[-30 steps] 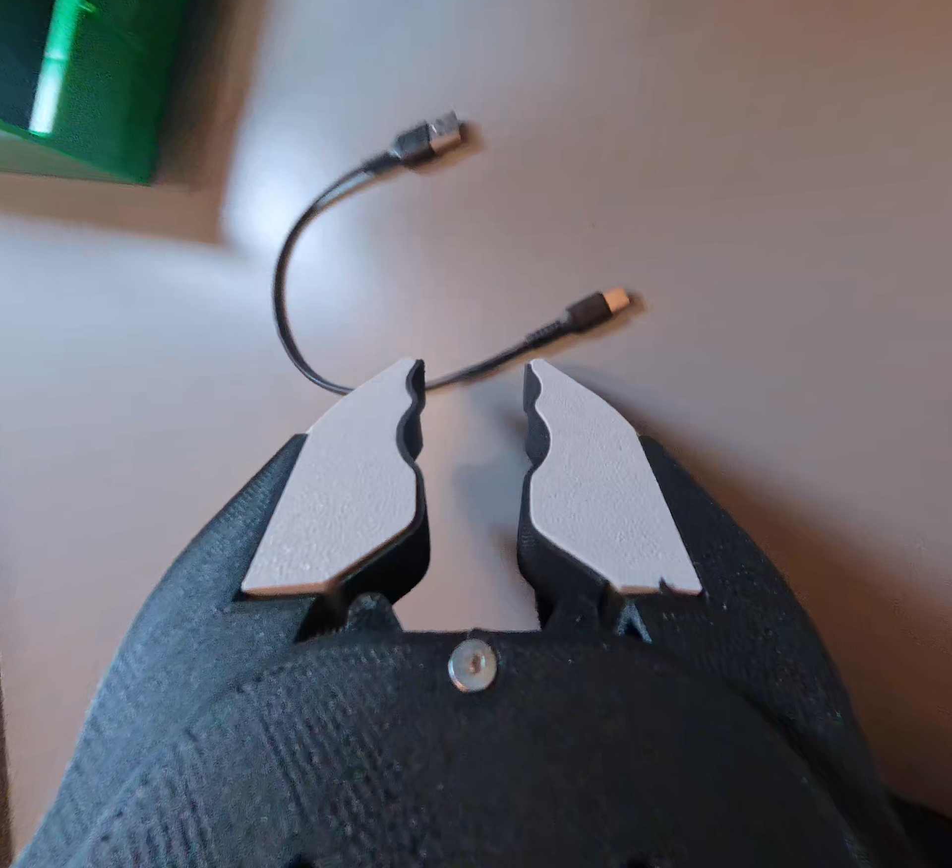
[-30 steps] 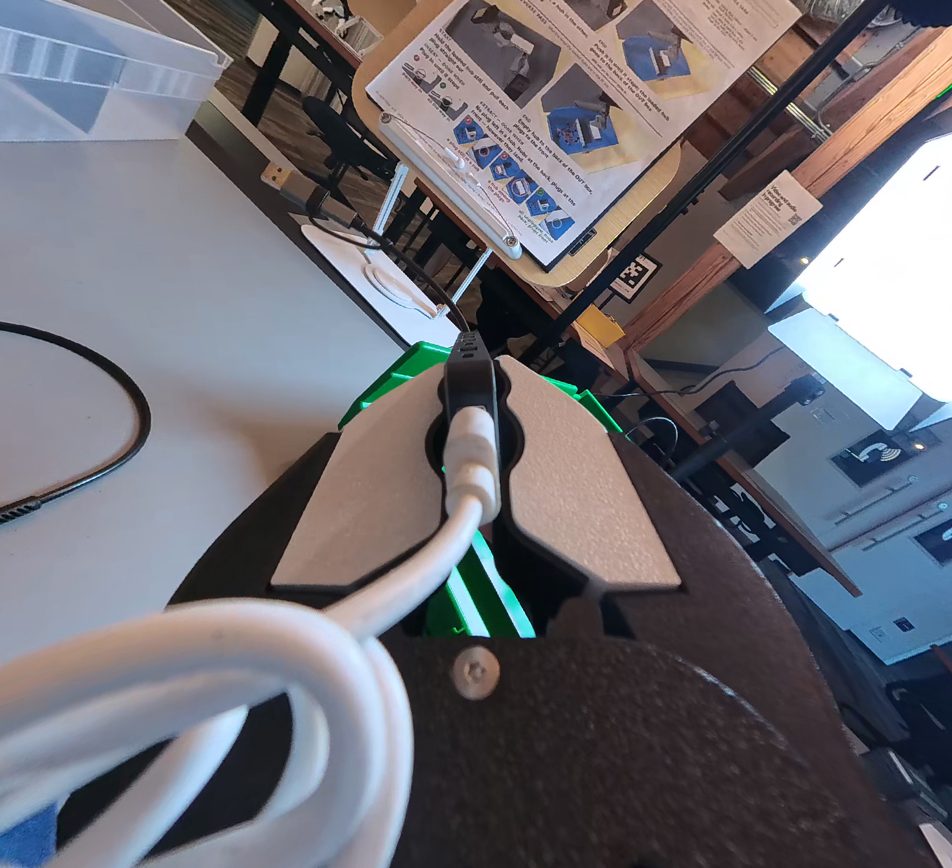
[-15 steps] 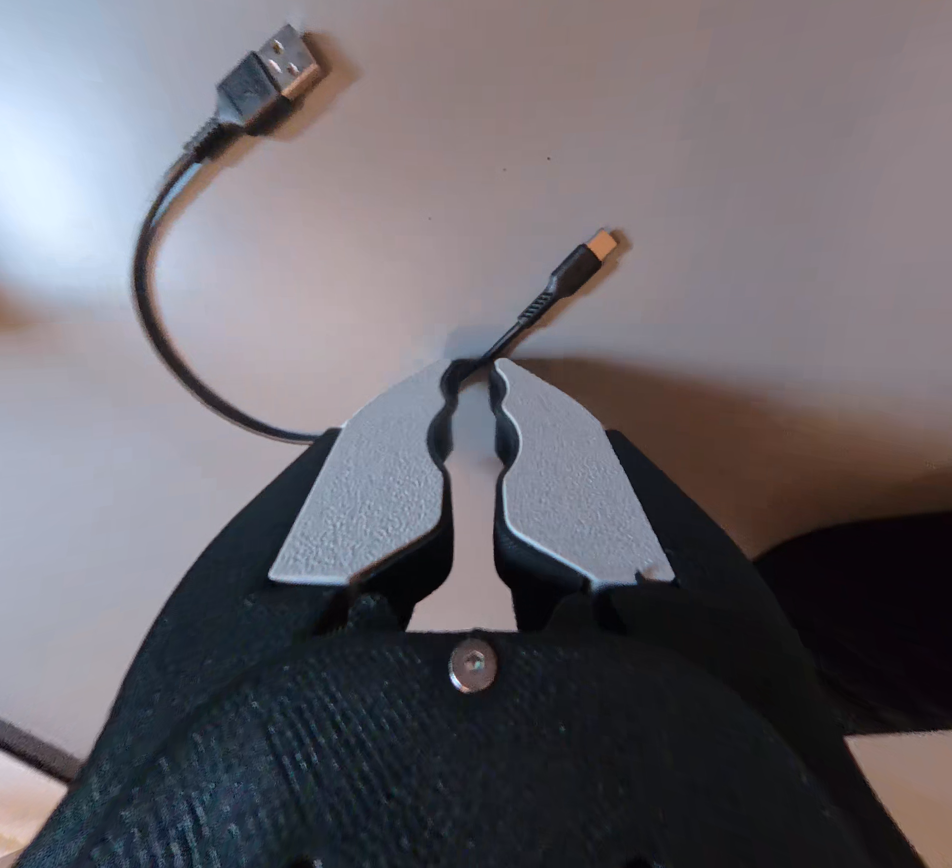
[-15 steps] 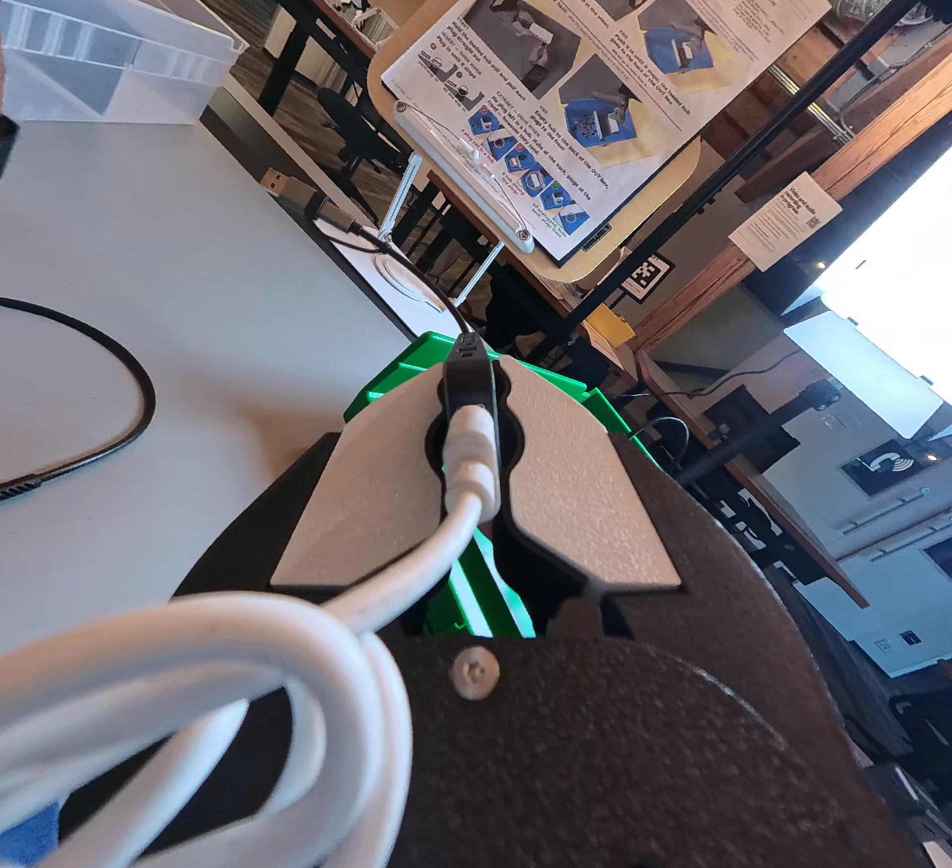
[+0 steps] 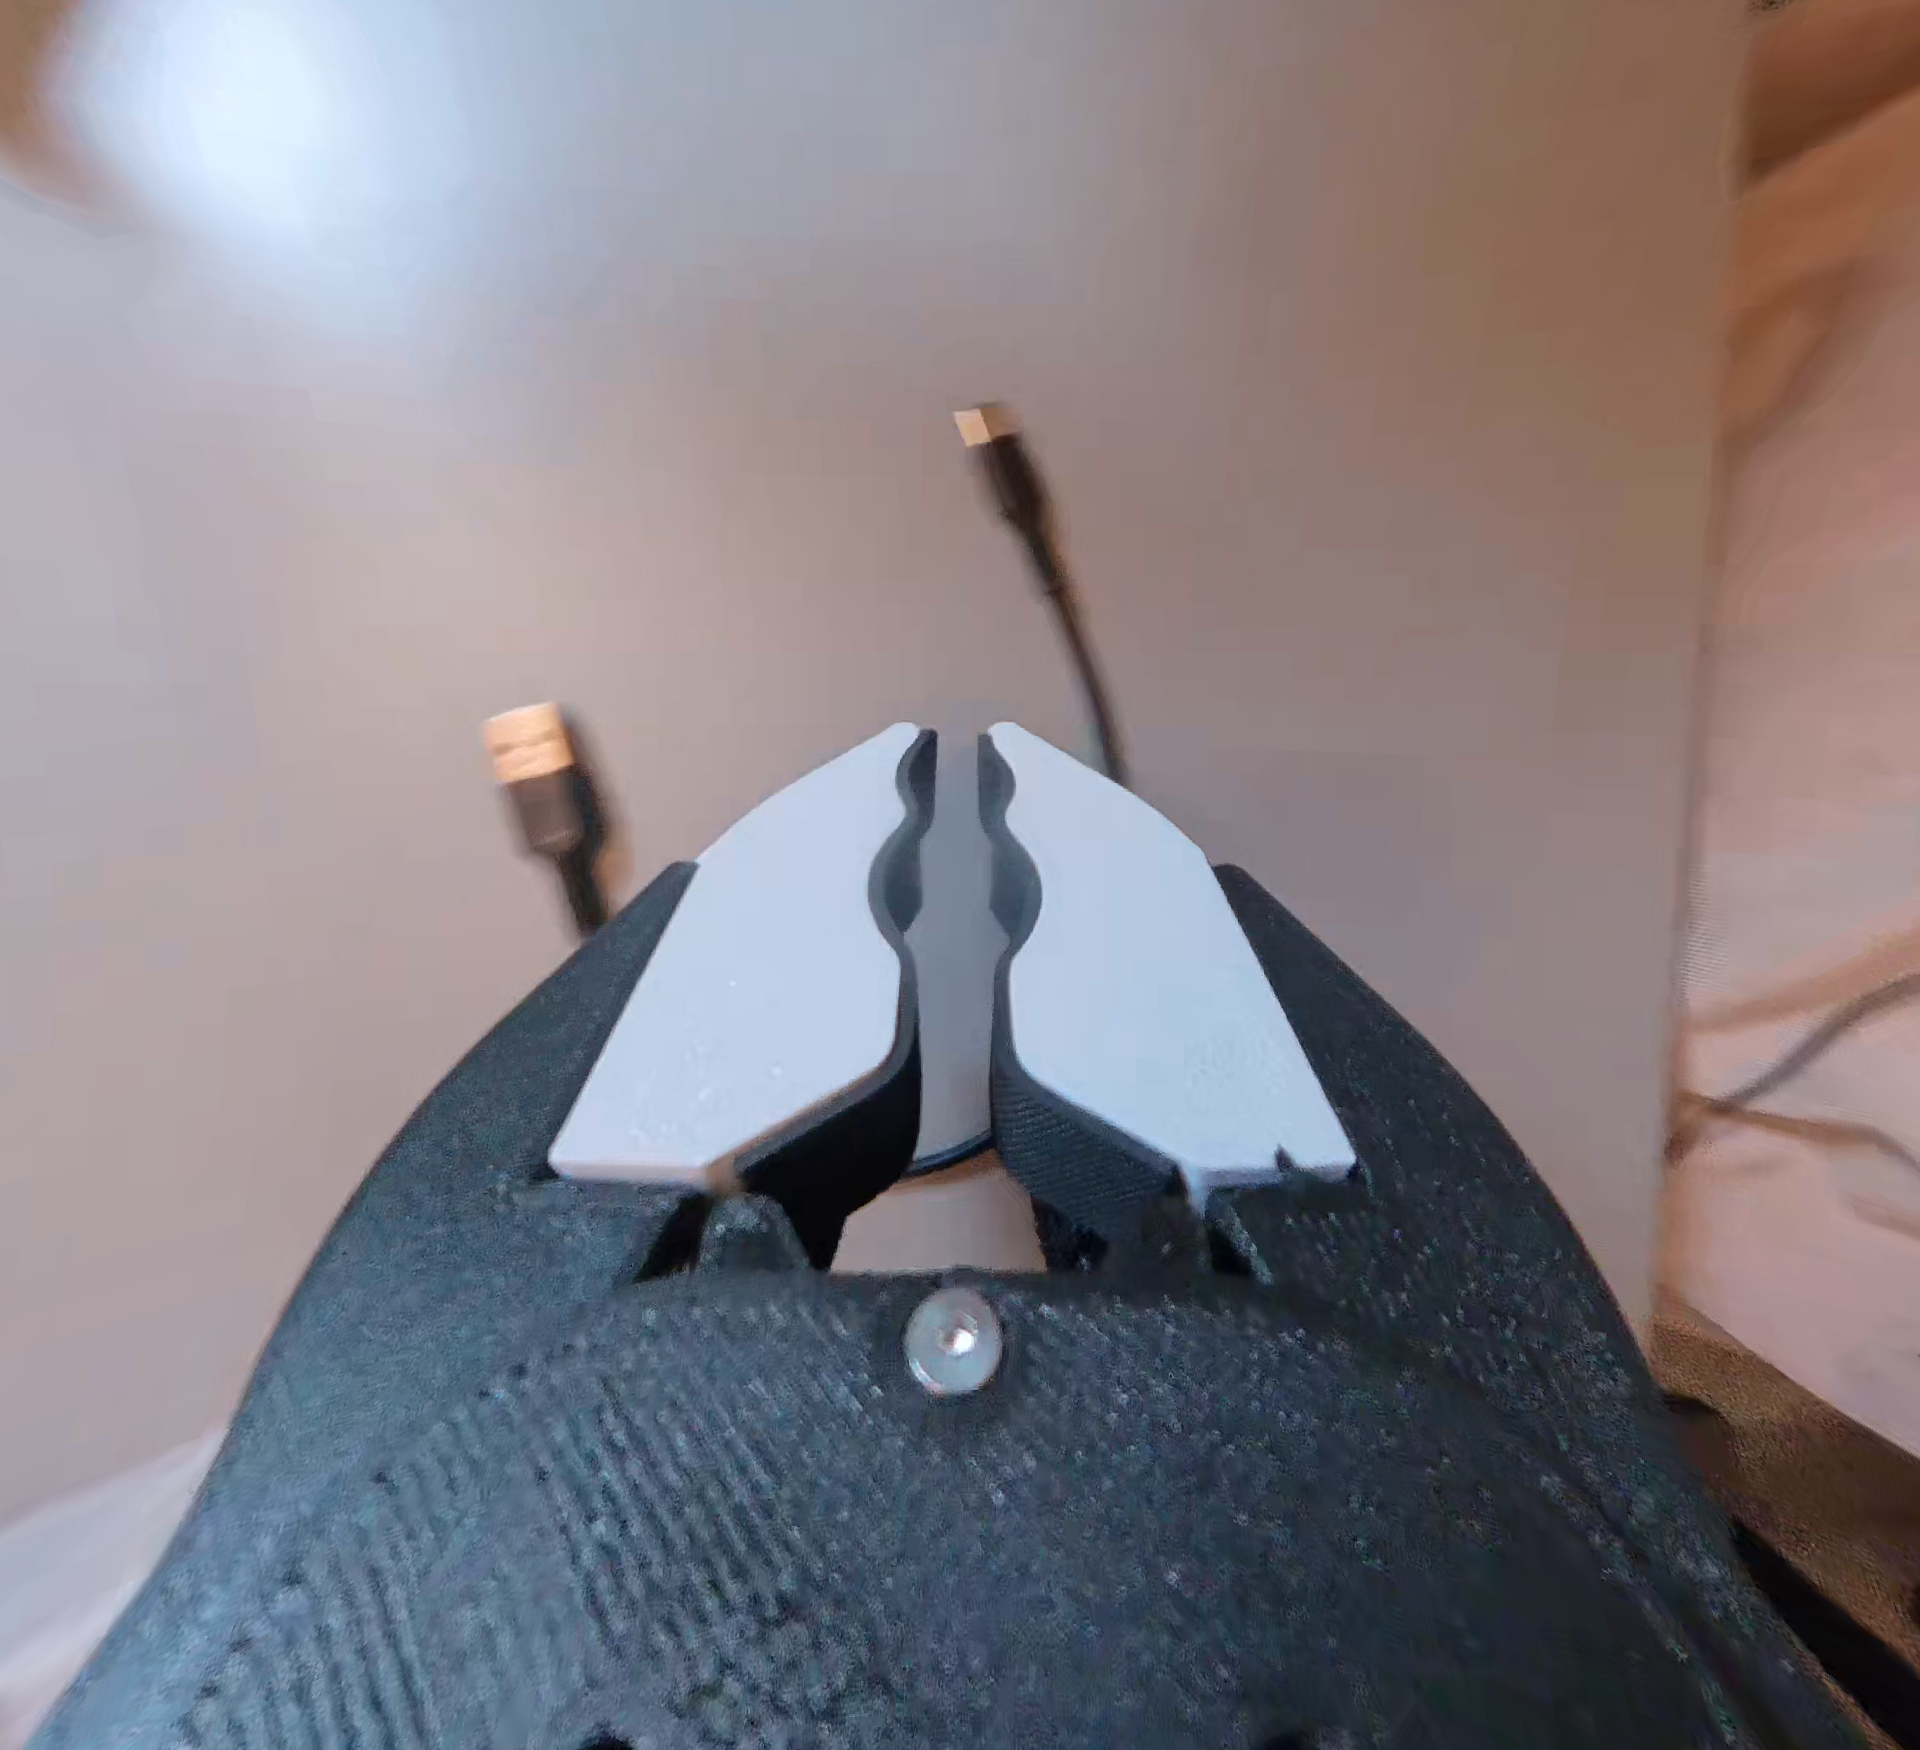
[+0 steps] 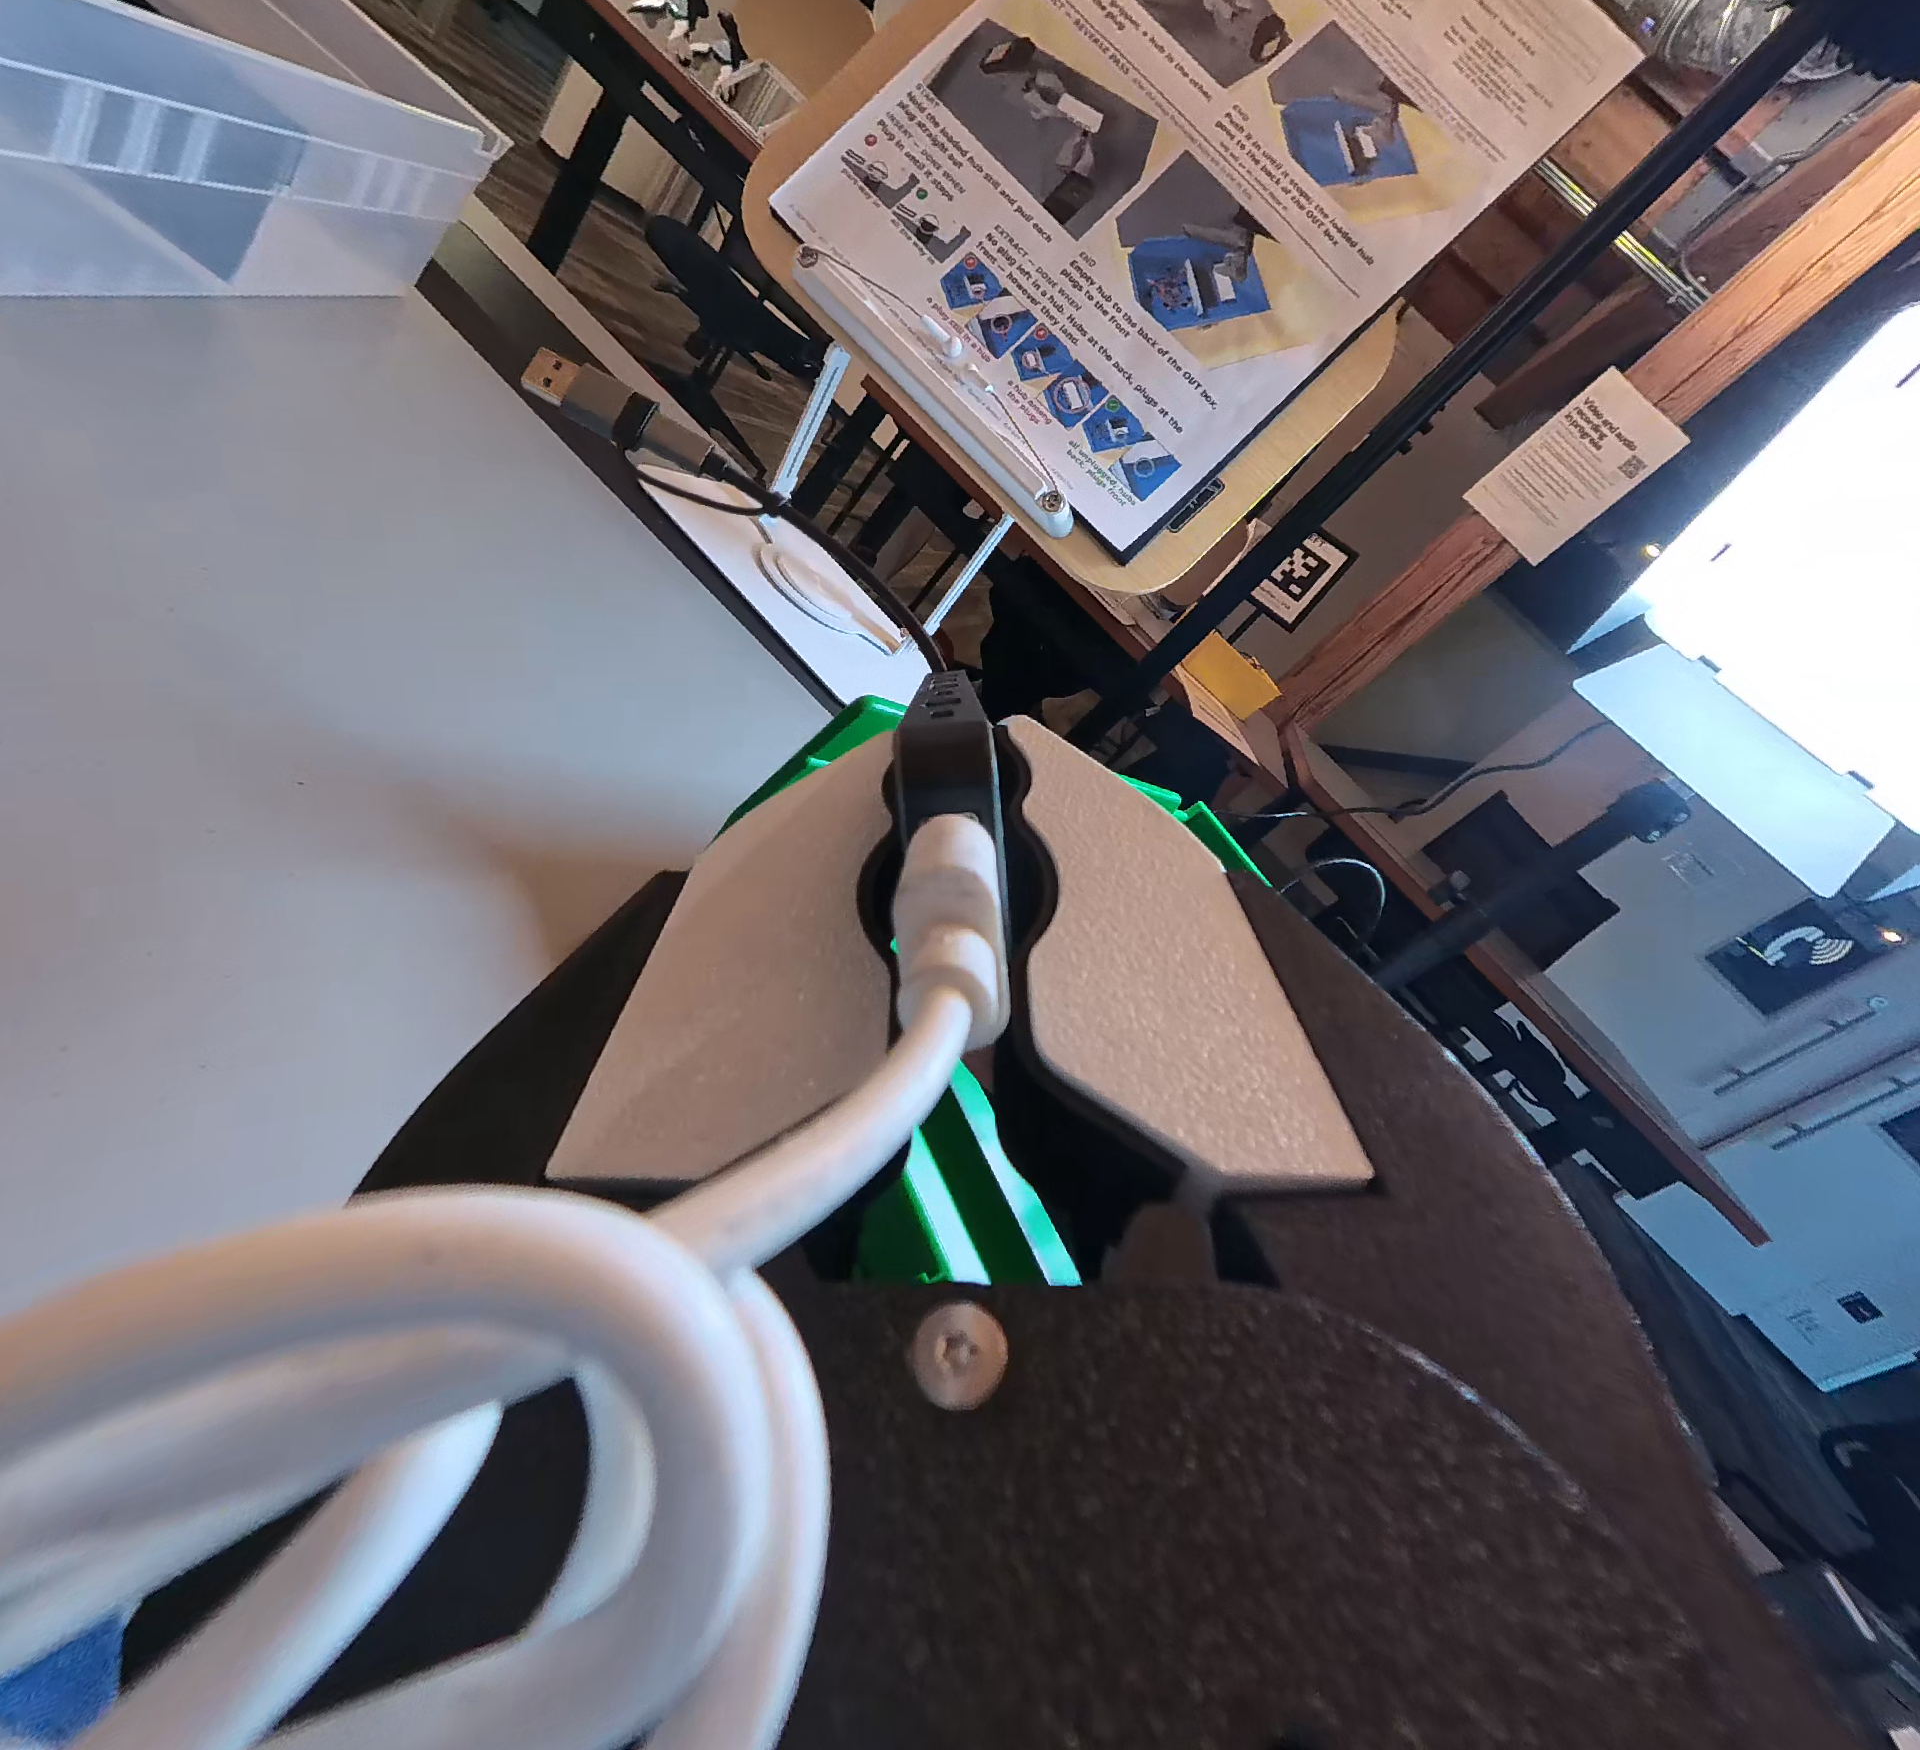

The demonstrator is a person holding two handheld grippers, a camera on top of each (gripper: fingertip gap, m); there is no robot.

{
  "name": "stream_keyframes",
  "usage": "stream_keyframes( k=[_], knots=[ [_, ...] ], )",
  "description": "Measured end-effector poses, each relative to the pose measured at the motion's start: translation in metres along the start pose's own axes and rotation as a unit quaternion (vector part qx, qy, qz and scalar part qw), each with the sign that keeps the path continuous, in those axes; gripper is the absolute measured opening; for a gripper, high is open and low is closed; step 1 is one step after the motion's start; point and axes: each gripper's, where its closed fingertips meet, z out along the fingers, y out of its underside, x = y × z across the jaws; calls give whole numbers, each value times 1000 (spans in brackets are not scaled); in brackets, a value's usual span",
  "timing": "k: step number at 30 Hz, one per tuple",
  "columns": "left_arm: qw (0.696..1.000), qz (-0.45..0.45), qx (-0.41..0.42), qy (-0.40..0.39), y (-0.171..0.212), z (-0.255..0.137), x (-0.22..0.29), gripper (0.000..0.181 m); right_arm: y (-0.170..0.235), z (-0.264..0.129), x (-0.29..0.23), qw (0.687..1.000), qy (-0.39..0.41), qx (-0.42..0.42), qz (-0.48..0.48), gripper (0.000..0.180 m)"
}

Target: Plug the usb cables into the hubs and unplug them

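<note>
**A:** Where is the black USB cable (image 5: 1060,599)?

**B:** At the left gripper (image 5: 956,744). Its jaws are drawn almost together, leaving a thin slit. The cable passes behind both fingers, so it looks pinched mid-length, though the contact itself is hidden. The USB-A plug (image 5: 525,750) sticks out on the left and the small plug (image 5: 982,427) on the far right, both over the pale worktop (image 5: 1351,350).

**A:** How will it handle?

**B:** I judge it light and floppy. The thin rubbery cord will swing, so a mid-length hold gives no aim. Better to take the USB-A plug by its rigid moulded shell, behind the metal tip. The metal is smooth and would slip.

**A:** And the right side?

**B:** The right gripper (image 6: 951,744) is clamped on the black hub (image 6: 935,713), a slim, hard plastic bar seated in the scalloped recess of the matte grey pads. A white cable (image 6: 416,1388), thick and springy, is plugged into its near end and coils close by. That coil's weight may tug the hub. A glossy green bin (image 6: 935,1212) sits beneath the jaws.
</note>
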Motion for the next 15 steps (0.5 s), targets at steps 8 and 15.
stream_keyframes(
  k=[8,15],
  knots=[
    [983,-51,42,-170,17,-22,-75,25,0,-1,1,1000,2,5,10,13],
    [989,-78,44,-115,17,0,-77,16,-9,-5,1,1000,3,26,-1,13]
  ],
)
